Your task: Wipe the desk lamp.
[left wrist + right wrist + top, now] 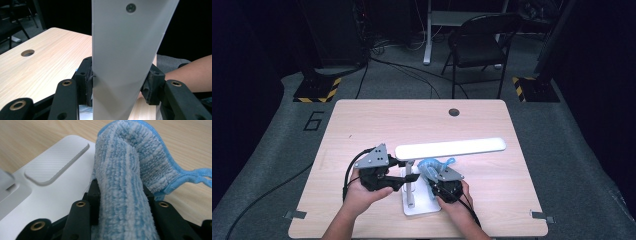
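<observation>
— Left gripper [120, 87]?
— Clamped on the white lamp [125, 50] arm, above the surface [50, 65].
— Right gripper [122, 202]?
— Closed on blue cloth [125, 170], over the lamp base [57, 182].

A lab or recording studio is suggested. A light wooden table [362, 120] is set on grey carpet [562, 150], surrounded by black curtains [242, 75]. Stand bases marked with yellow and black hazard tape [318, 90], loose cables [397, 65], a folding chair [479, 42] and a floor number [314, 120] are seen.
</observation>
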A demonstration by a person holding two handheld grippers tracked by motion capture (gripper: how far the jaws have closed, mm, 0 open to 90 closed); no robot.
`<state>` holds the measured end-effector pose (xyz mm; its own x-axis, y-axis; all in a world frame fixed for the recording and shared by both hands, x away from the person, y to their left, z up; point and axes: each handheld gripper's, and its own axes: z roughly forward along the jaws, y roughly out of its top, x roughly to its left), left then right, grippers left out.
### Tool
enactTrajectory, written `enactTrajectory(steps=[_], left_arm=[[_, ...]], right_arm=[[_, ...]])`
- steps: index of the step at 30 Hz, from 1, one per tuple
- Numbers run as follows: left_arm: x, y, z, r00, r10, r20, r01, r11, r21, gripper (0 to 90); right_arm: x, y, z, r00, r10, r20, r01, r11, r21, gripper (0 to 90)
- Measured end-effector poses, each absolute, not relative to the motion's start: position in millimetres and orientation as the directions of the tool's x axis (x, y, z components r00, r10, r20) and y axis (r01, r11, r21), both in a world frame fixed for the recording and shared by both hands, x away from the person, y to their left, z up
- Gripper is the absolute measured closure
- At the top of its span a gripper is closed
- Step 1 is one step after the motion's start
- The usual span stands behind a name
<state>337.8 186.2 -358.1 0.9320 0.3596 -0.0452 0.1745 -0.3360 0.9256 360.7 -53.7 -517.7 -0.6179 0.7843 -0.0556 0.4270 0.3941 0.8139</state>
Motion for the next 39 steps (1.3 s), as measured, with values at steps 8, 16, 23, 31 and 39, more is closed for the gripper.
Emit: enactTrajectory(steps=[8,16,23,31,39], left_arm=[[334,198,-357,0.921,0.387,-0.040,0.183,-0.341,0.922,50.4],[326,193,-363,0.892,0.451,-0.026,0.210,-0.362,0.908,51.3],[322,197,-363,0.864,0.504,-0.001,0.222,-0.378,0.899,51.8],[321,208,-364,0.827,0.563,0.000,0.245,-0.359,0.901,55.2],[322,217,-363,0.790,0.613,0.013,0.258,-0.352,0.900,61.2]], right_arm=[[340,-49,-516,-0.682,0.725,-0.099,0.377,0.464,0.802,64.2],[334,-45,-514,-0.694,0.711,-0.113,0.373,0.489,0.789,63.8],[334,-40,-515,-0.710,0.700,-0.084,0.372,0.473,0.799,63.4],[337,-35,-516,-0.719,0.691,-0.070,0.368,0.464,0.805,62.4],[338,-33,-515,-0.730,0.680,-0.068,0.364,0.471,0.804,62.2]])
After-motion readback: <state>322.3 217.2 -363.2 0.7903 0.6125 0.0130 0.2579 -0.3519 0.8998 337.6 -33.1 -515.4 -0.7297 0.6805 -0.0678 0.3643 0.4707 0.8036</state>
